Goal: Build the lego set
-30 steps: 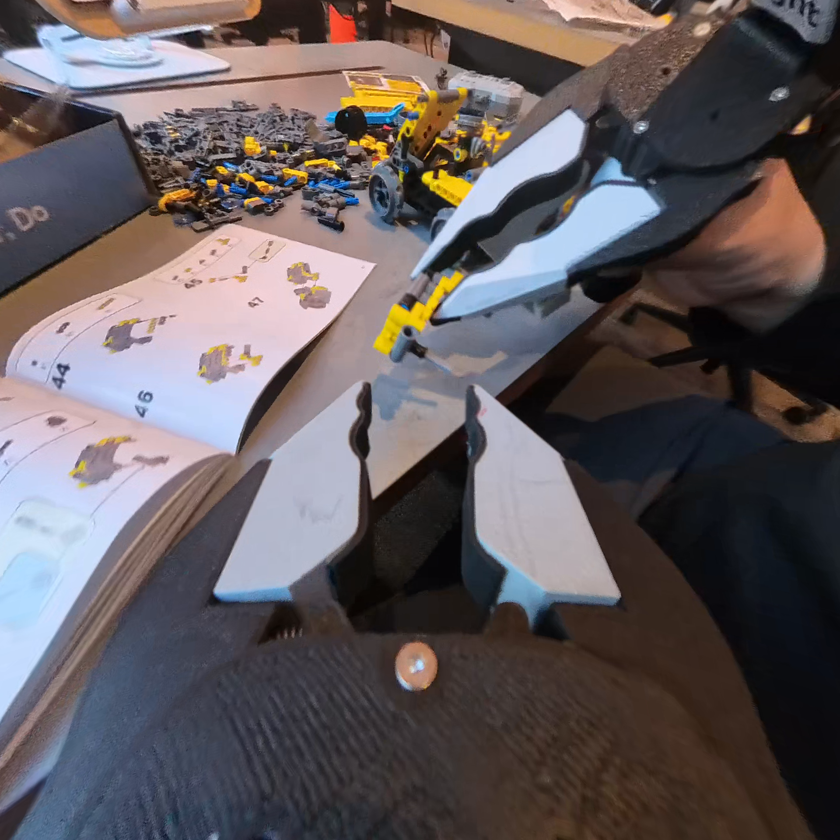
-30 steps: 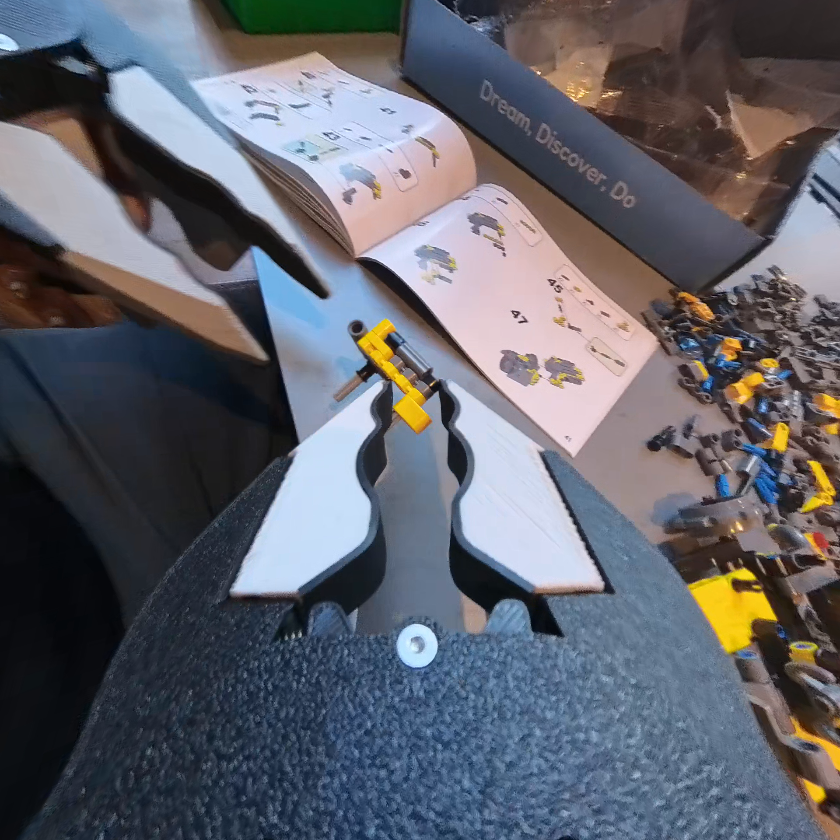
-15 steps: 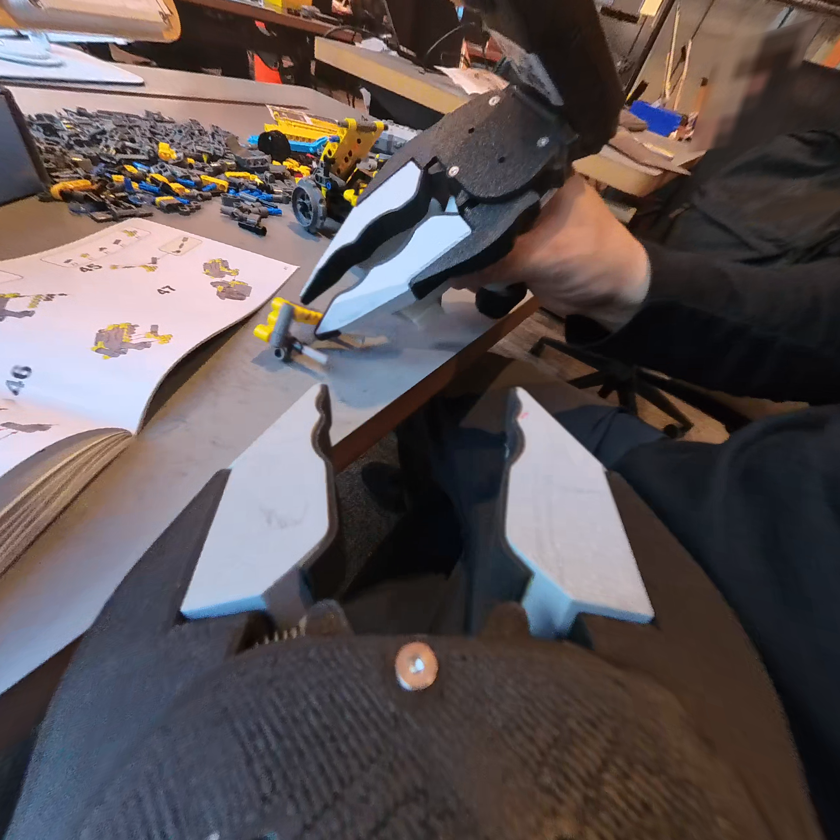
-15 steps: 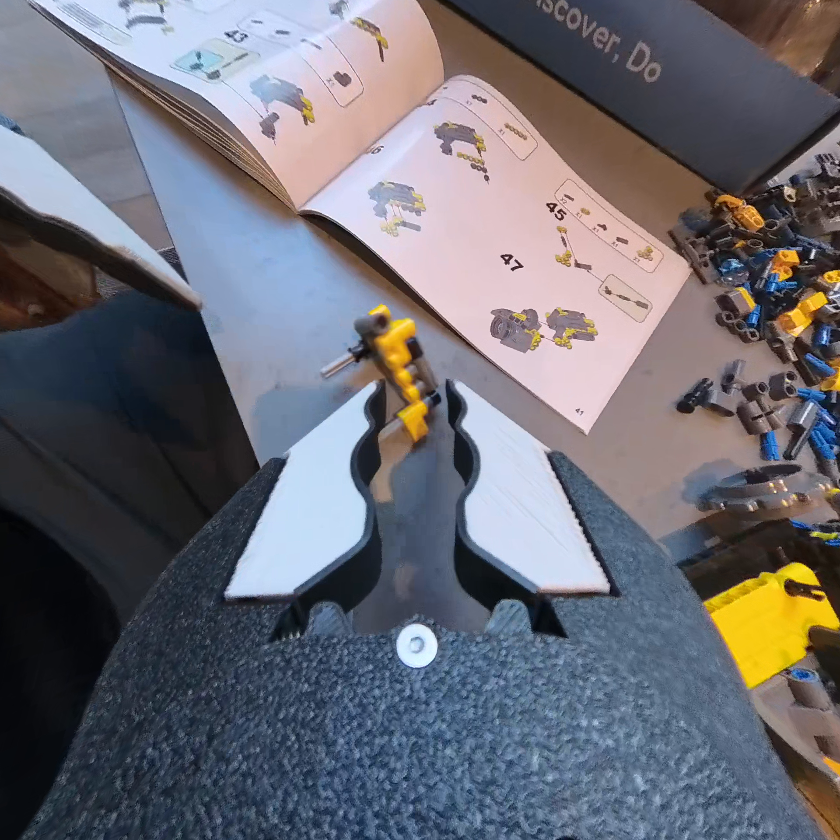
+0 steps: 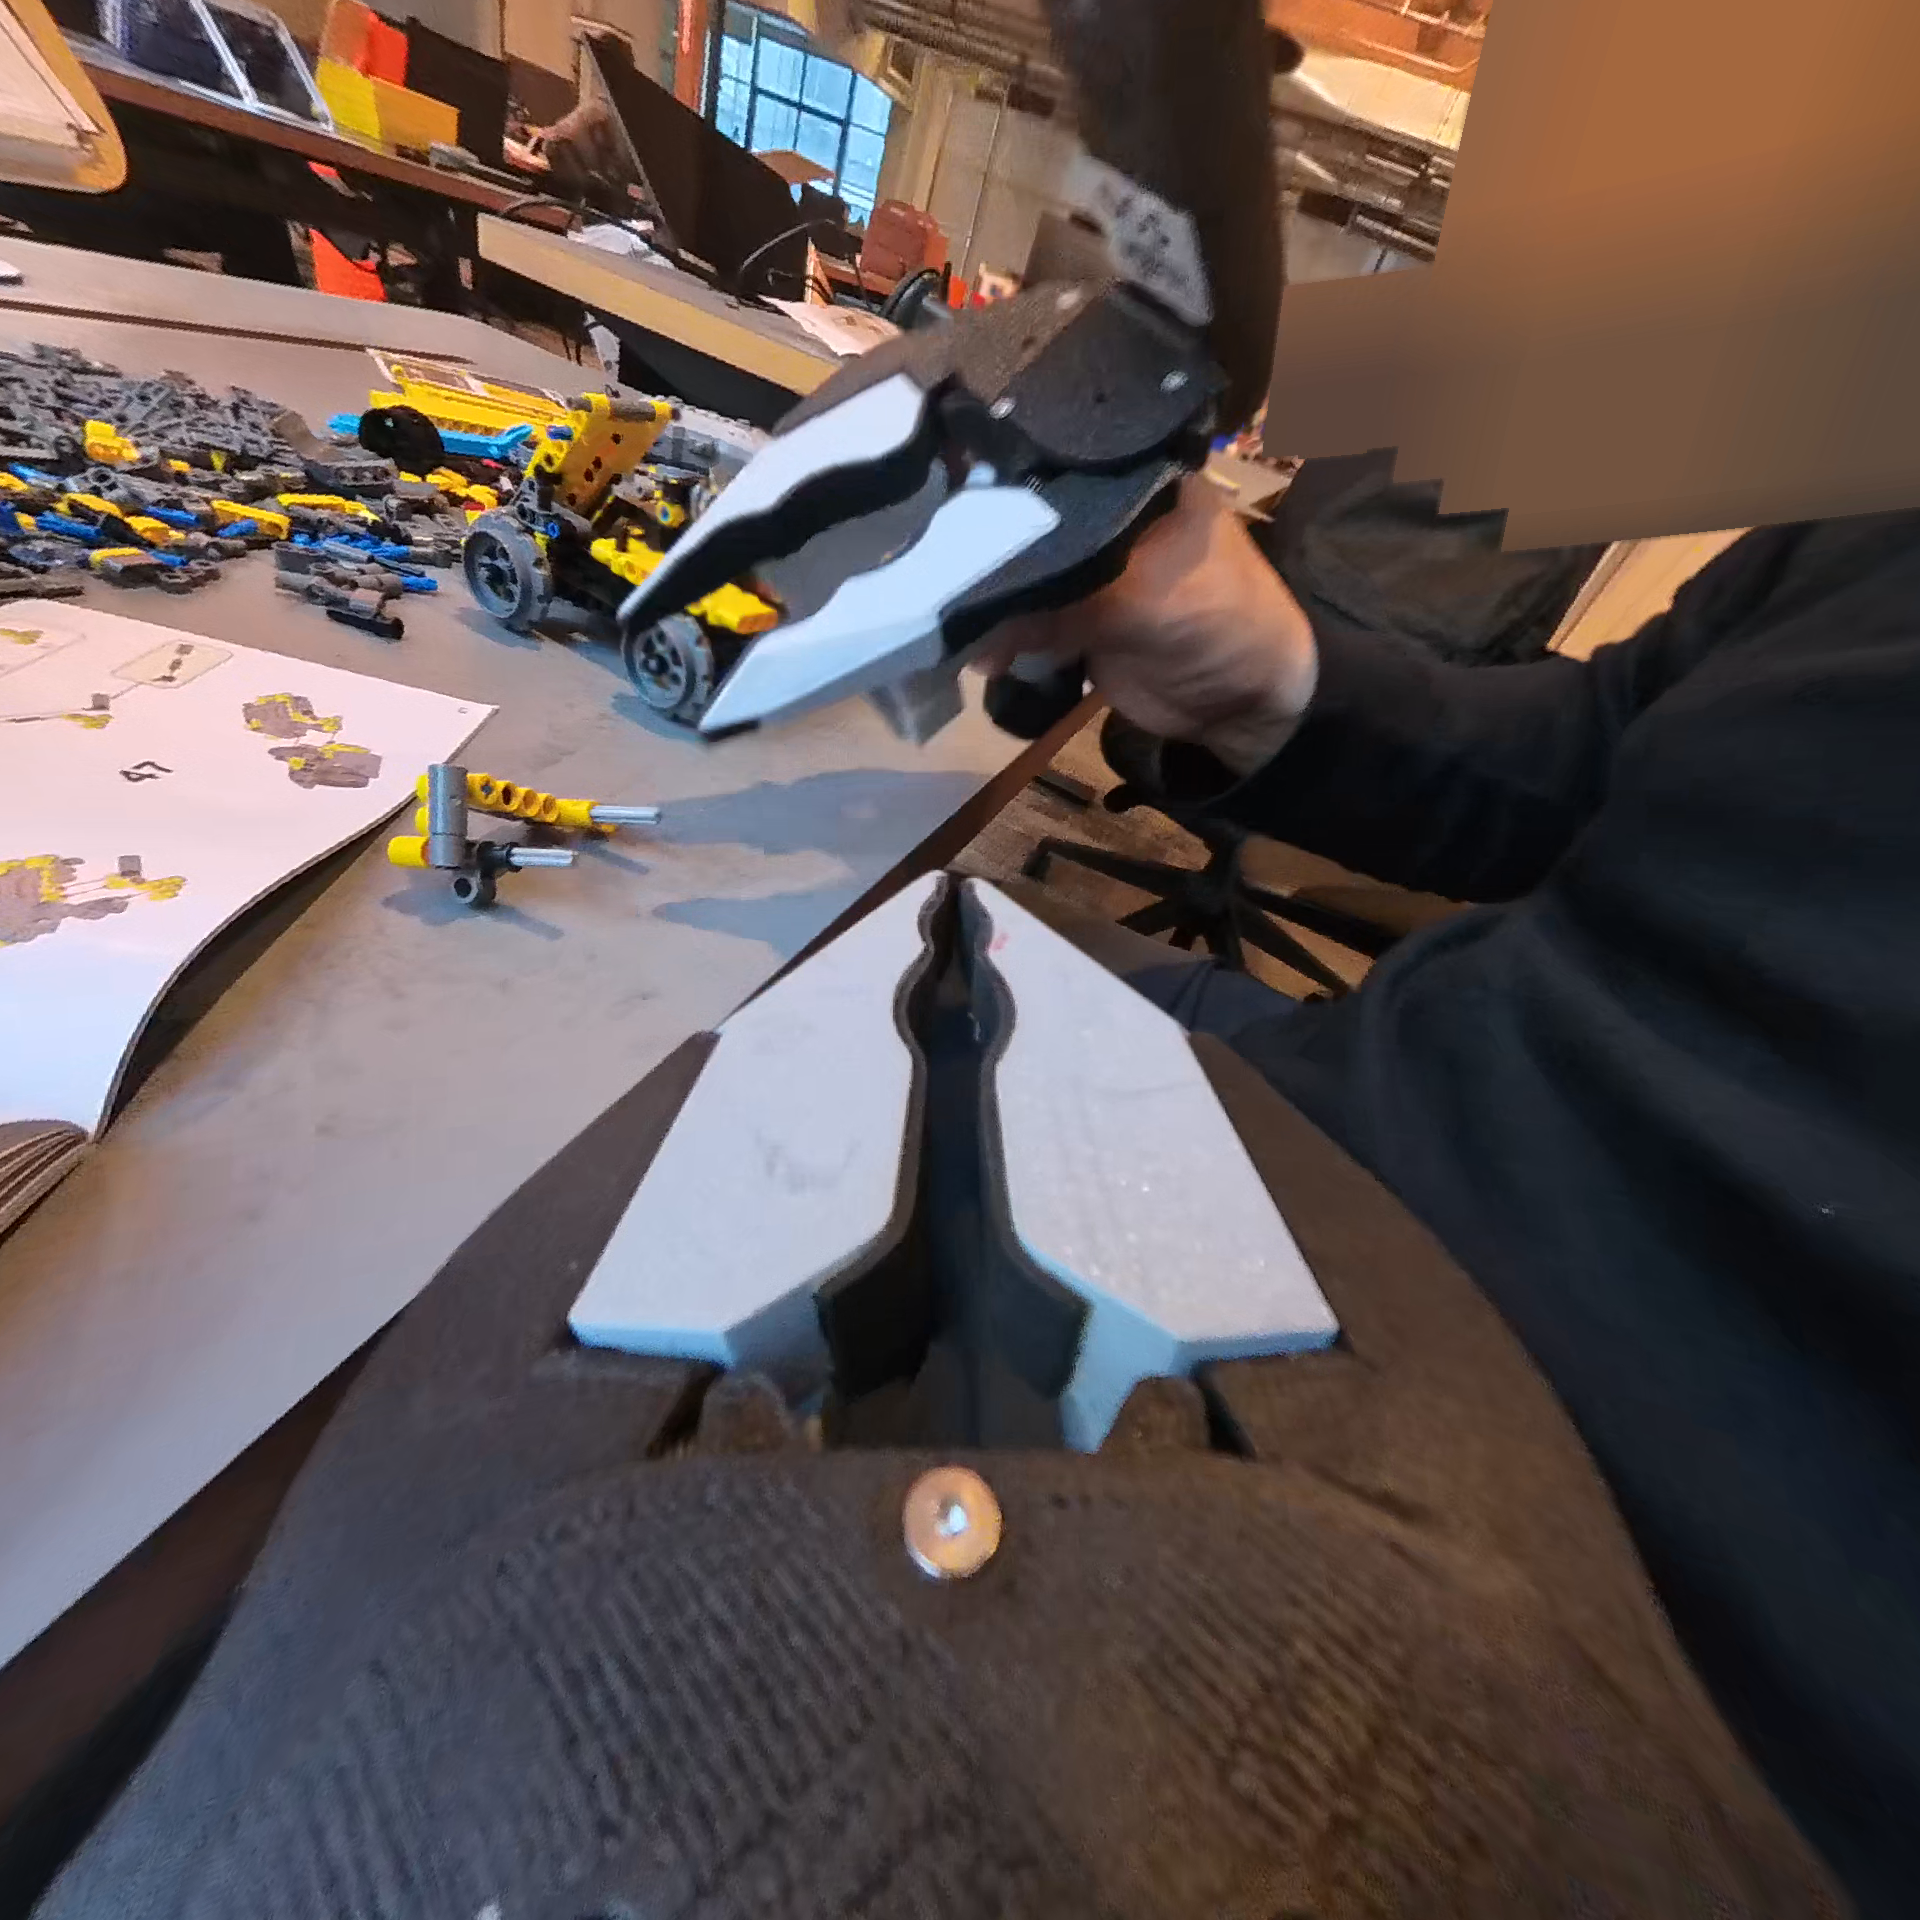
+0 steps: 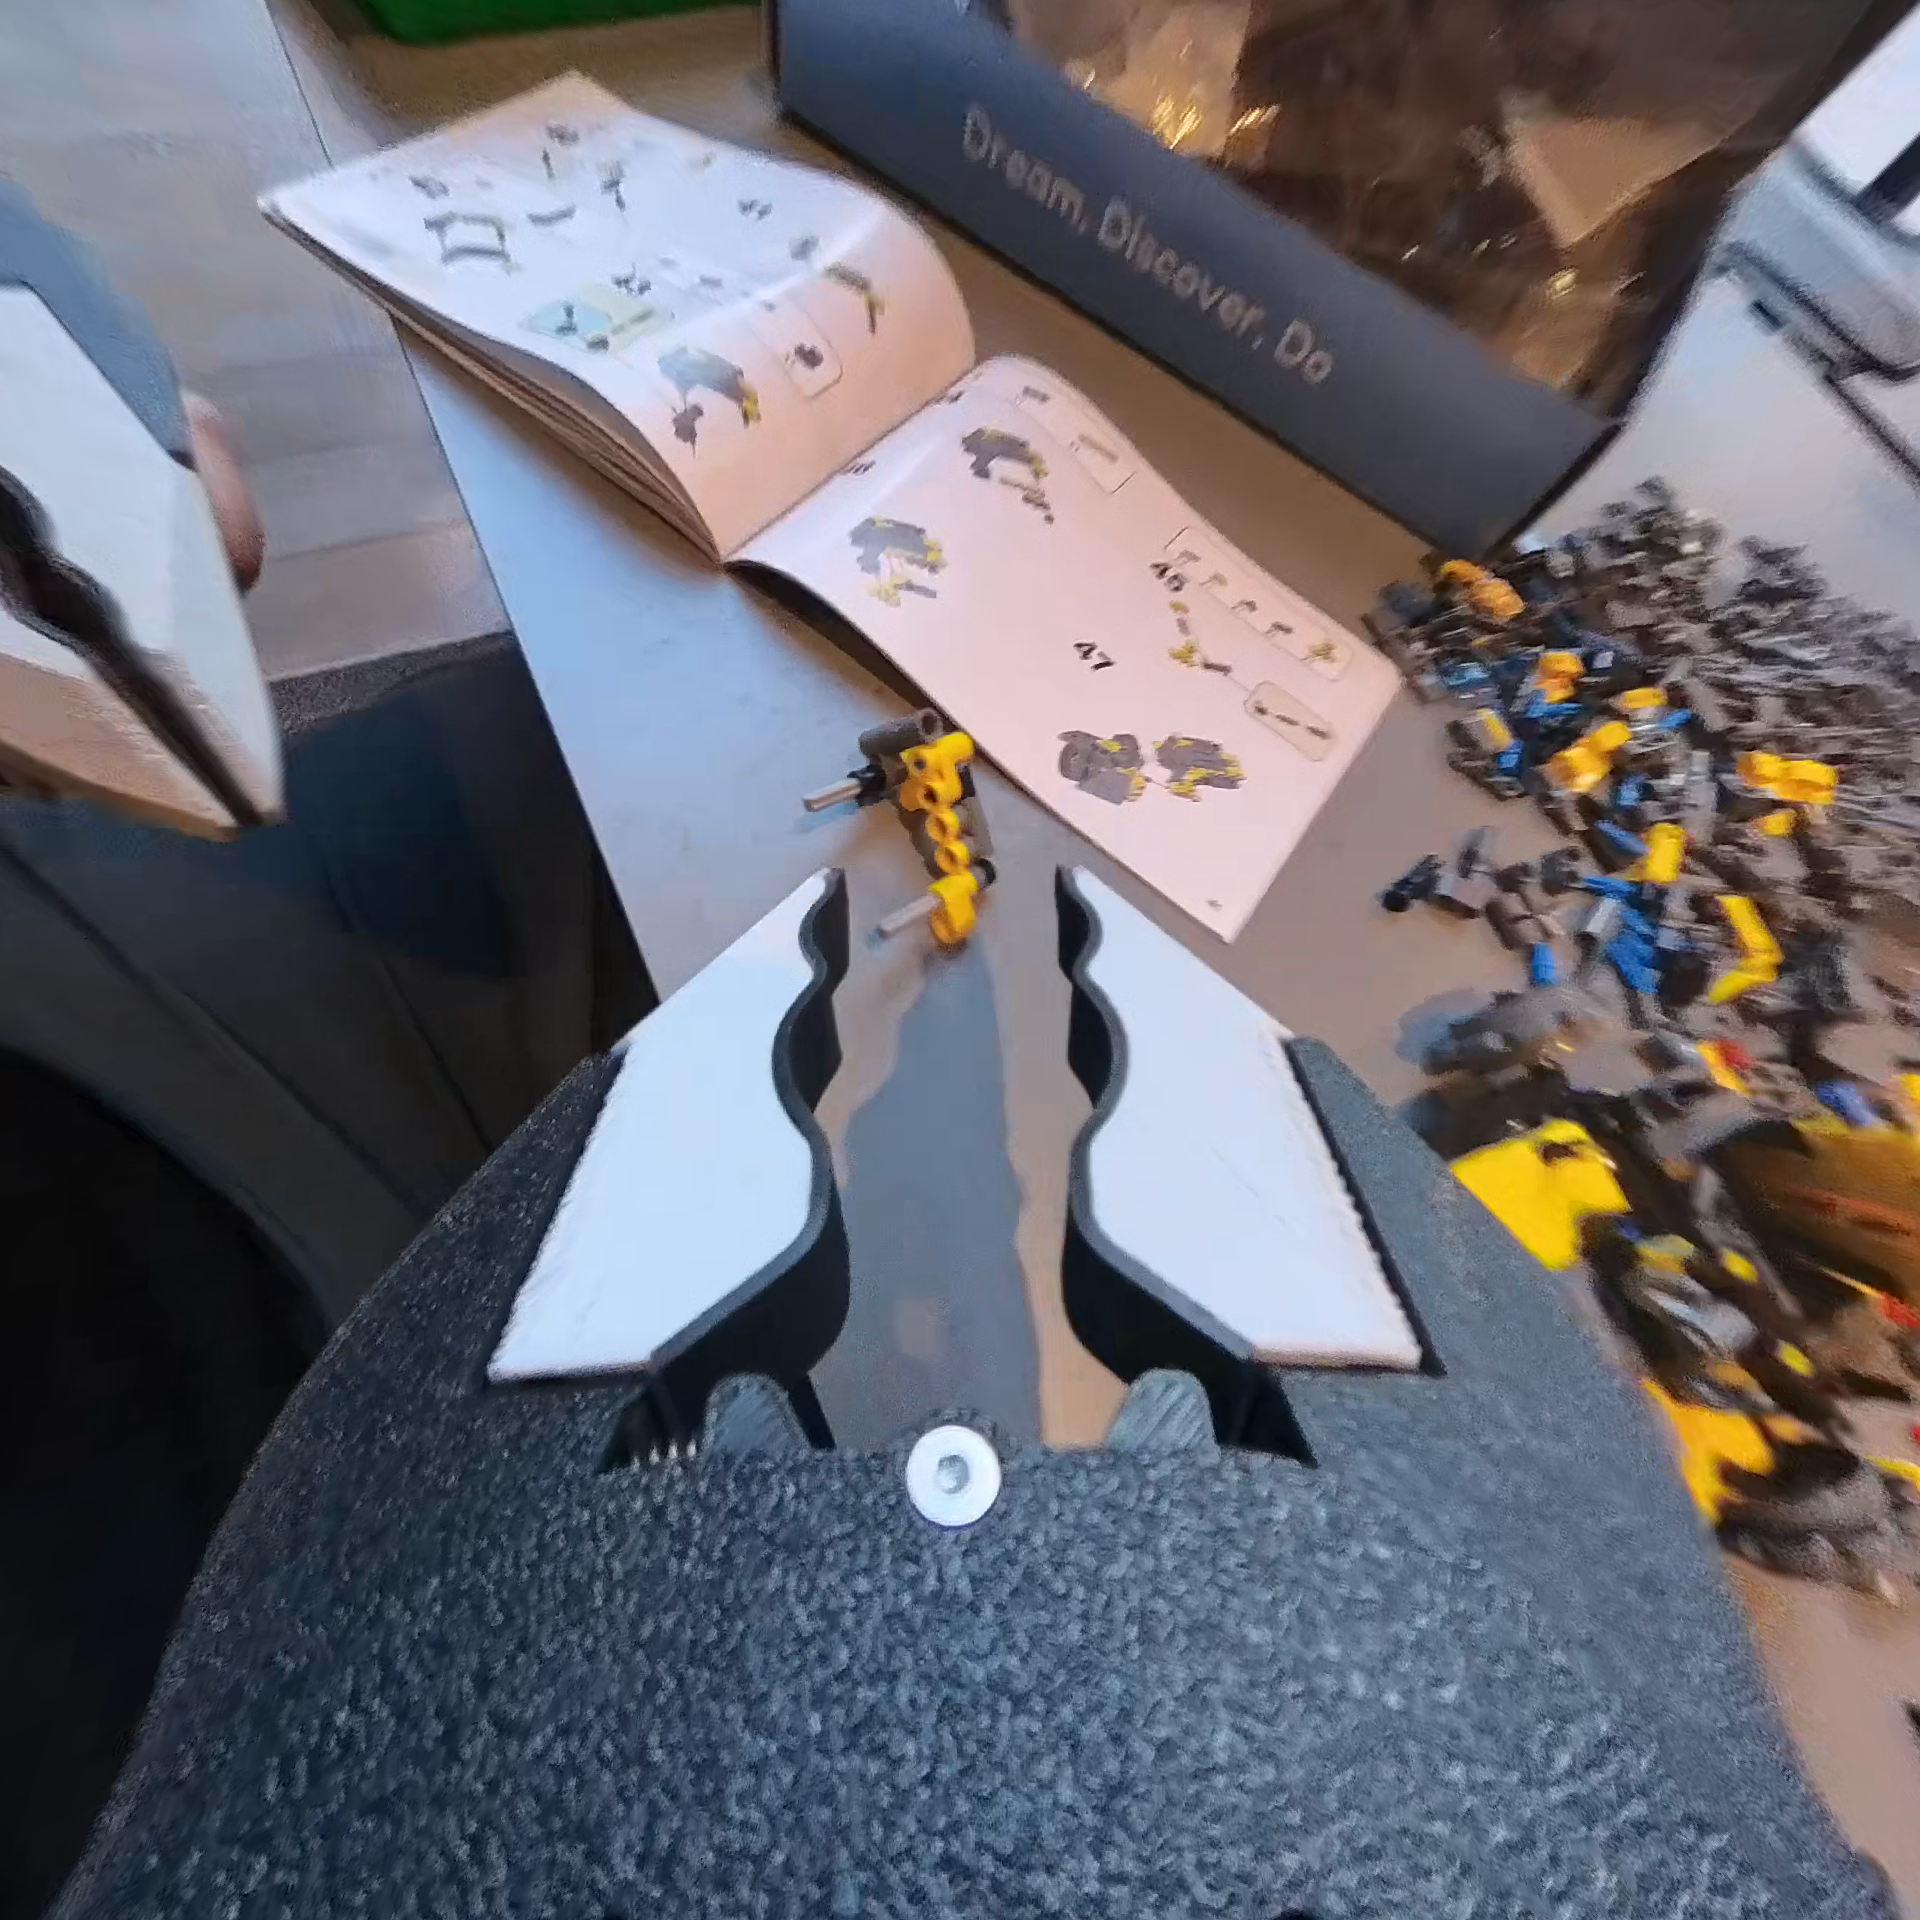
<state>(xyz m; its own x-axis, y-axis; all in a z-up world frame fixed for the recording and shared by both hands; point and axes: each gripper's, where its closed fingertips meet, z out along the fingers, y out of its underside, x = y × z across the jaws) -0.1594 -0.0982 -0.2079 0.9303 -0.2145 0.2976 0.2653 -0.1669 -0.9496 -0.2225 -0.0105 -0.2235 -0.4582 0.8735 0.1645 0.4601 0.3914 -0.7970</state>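
Observation:
A small yellow and grey brick assembly (image 5: 499, 826) with metal-coloured axles lies on the grey table (image 5: 343, 1081) beside the open instruction booklet (image 5: 156, 790). It also shows in the right wrist view (image 6: 930, 821). My right gripper (image 6: 951, 883) is open and empty, raised just behind the assembly; it shows in the left wrist view (image 5: 686, 665) held by a hand. My left gripper (image 5: 951, 894) is shut and empty, over the table's near edge. A finger of the left gripper (image 6: 135, 644) shows at the left of the right wrist view.
A partly built yellow vehicle (image 5: 603, 520) with grey wheels stands behind the right gripper. A pile of loose grey, blue and yellow parts (image 6: 1621, 727) lies past the booklet (image 6: 831, 436). A dark box (image 6: 1195, 281) stands at the back. A person's dark sleeve (image 5: 1558, 727) is at right.
My right gripper opened, let go of the yellow and grey assembly and lifted back from it; the assembly now lies on the table. My left gripper closed from open to shut.

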